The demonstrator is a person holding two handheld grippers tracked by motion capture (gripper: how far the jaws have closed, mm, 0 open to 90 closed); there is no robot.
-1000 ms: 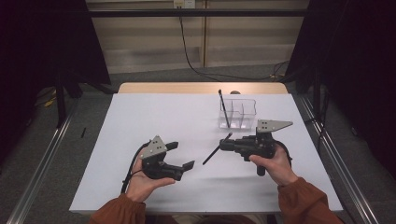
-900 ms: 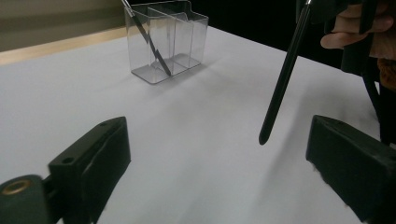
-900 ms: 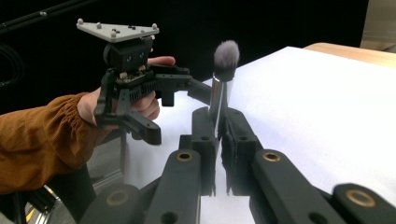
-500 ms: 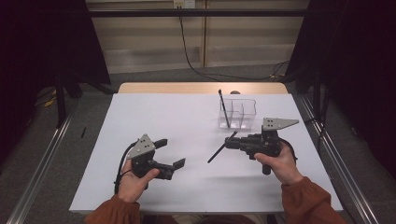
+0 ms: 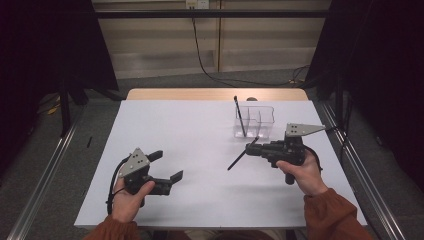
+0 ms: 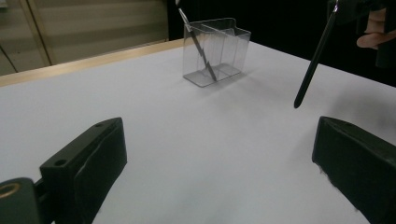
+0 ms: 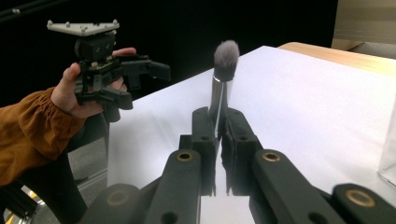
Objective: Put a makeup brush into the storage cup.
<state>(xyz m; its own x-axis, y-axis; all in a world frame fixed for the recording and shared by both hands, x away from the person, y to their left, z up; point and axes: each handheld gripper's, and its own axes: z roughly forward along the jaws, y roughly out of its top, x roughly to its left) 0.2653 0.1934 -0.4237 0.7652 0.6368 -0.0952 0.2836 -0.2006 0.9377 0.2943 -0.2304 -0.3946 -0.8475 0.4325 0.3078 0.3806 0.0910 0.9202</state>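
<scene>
We grip the brush (image 5: 244, 153) in our right hand-held gripper (image 5: 254, 151), handle slanting away from the organiser (image 5: 255, 120) beyond; left hand-held gripper (image 5: 168, 167) hangs released.

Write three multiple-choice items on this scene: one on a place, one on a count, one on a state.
1. Where does the clear plastic divided holder stand?
A. far right part of the white table
B. near left corner
C. on the floor

2. How many thin dark tools stand in the holder?
A. none
B. one
C. three

3. How is the right gripper?
A. open
B. lying on the table
C. shut on the grey-tipped makeup brush

Answers: 1 A, per the high view; 2 B, a single tool leans inside; 3 C, its jaws clamp the handle.
</scene>
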